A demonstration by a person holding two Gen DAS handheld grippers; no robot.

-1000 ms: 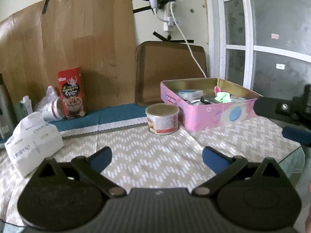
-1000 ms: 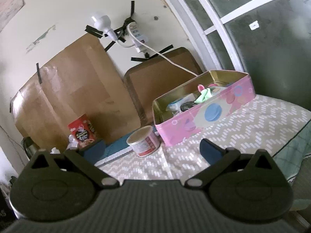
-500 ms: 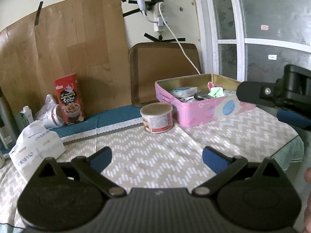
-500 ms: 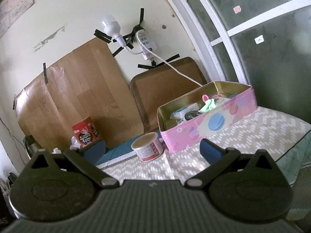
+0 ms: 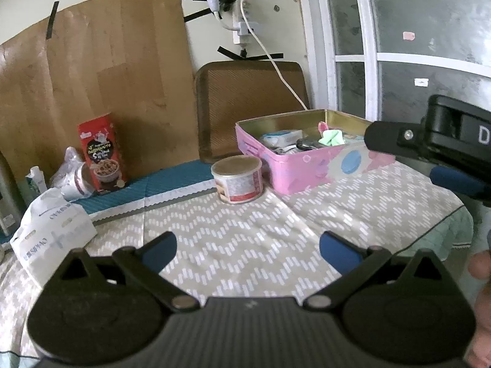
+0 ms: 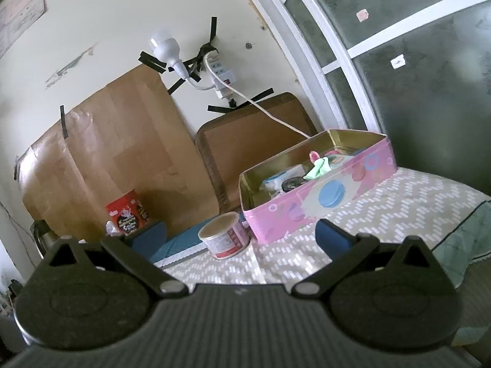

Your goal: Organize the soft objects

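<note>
Soft objects: a green cloth-like piece [image 5: 331,137] and a white pack [image 5: 280,136] lie inside the pink tin [image 5: 310,167], which stands toward the far right corner of the tabletop [image 5: 245,245].

Left gripper [image 5: 248,248]: jaws spread wide, nothing between the blue pads, raised above the near edge of the tabletop and touching nothing.

Right gripper [image 6: 241,234]: jaws equally wide, empty, held clear of the cloth-covered surface and aimed toward the tin; in the left wrist view it shows off the right edge, level with the tin's near right end.

Adjacent items: round can [image 5: 237,179] just beside the tin's left end; red box [image 5: 101,153] against the brown board at the far left; white paper bag [image 5: 53,233] near the left edge.

Risks, as judged: the tin holds a mix of items, some dark and seemingly rigid, so a wide-open descent could pinch a hard item along with the soft one. Limp cloth may slip from a shallow pinch. A pad catching the tin's rim would shove the tin into the can.
</note>
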